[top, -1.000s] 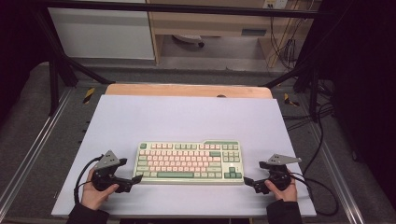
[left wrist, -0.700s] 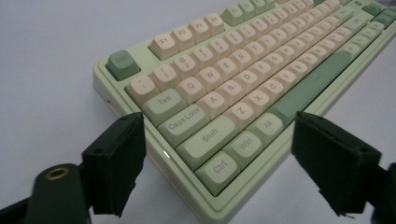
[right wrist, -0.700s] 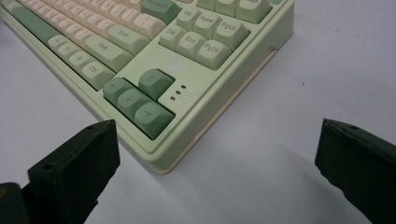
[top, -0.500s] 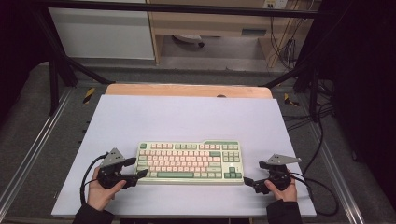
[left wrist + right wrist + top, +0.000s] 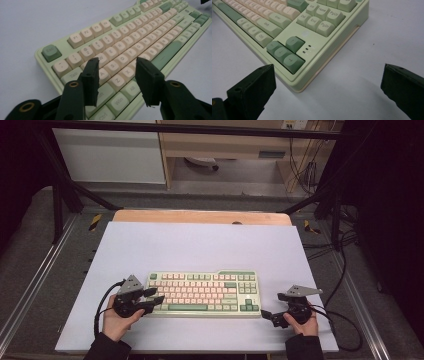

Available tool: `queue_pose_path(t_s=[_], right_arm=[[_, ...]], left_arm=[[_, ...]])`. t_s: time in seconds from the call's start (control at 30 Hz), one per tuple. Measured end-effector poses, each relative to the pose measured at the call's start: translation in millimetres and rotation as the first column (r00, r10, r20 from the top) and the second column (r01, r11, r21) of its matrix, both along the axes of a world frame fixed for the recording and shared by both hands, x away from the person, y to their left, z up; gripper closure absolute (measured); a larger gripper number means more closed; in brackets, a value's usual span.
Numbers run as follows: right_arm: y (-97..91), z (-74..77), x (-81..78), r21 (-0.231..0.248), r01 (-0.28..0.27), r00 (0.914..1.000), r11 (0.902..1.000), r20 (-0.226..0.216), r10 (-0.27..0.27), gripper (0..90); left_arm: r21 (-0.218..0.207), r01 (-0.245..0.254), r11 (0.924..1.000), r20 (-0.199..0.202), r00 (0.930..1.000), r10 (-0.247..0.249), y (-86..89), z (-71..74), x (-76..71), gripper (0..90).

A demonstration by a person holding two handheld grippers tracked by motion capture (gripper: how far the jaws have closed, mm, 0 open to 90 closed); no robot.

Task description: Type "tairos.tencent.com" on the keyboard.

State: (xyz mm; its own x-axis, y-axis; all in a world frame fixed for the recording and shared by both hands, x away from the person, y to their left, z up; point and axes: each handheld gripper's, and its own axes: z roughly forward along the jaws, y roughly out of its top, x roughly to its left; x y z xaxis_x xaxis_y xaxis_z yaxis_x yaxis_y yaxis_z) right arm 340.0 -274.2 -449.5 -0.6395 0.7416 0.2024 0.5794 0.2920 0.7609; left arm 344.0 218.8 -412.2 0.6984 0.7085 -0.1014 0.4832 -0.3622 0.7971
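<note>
Keyboard: a compact, rectangular board with a pale green plastic case, rounded corners and a smooth matt finish. Its sculpted keycaps are mostly cream, with sage-green modifiers, spacebar and arrow cluster; legends are printed in grey. It lies flat on the pale lavender mat covering the bench, near the person's edge. Left hand-held gripper: jaws narrowed partway, having just been closing, poised over the keys at the board's left end without clamping anything. Right hand-held gripper: jaws wide, just beside the right front corner, apart from it.
</note>
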Motion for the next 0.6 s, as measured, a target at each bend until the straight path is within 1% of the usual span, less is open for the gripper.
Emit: queue_pose_path(t_s=[0.03, 0.17, 0.27, 0.37, 0.47, 0.5, 0.6], right_arm=[[-0.1, 0.0, 0.1, -0.002, -0.001, 1.0000, 1.0000, 0.001, 0.001, 0.4], [0.0, 0.1, -0.1, 0.001, 0.000, 1.0000, 1.0000, 0.002, 0.000, 0.4], [-0.1, -0.1, 0.1, -0.003, -0.002, 1.0000, 1.0000, 0.004, 0.002, 0.4], [-0.1, -0.1, 0.1, -0.003, -0.003, 1.0000, 1.0000, 0.002, 0.003, 0.4], [0.0, -0.1, 0.0, -0.002, -0.001, 1.0000, 1.0000, 0.000, 0.001, 0.4], [0.1, -0.2, 0.0, -0.002, -0.001, 1.0000, 1.0000, 0.001, 0.001, 0.4], [0.1, -0.4, 0.5, -0.003, -0.007, 1.0000, 1.0000, 0.006, 0.007, 0.4]], left_arm=[[0.000, 0.000, 1.0000, 0.000, 1.0000, 0.000, 0.0, 0.0, 0.0, 57.6], [0.005, 0.020, 0.9998, -0.006, 0.9998, -0.020, -11.0, 1.1, 3.5, 63.4], [0.002, 0.024, 0.9997, -0.009, 0.9997, -0.024, -14.4, 1.6, 5.3, 68.3], [0.010, 0.028, 0.9996, -0.009, 0.9996, -0.028, -19.0, 2.3, 7.8, 72.0], [0.008, 0.029, 0.9995, -0.013, 0.9995, -0.029, -23.5, 2.5, 10.3, 76.4], [0.014, 0.029, 0.9995, -0.014, 0.9995, -0.028, -25.1, 2.6, 11.3, 77.7], [0.013, 0.039, 0.9992, -0.016, 0.9991, -0.039, -30.5, 2.6, 13.8, 82.4]])
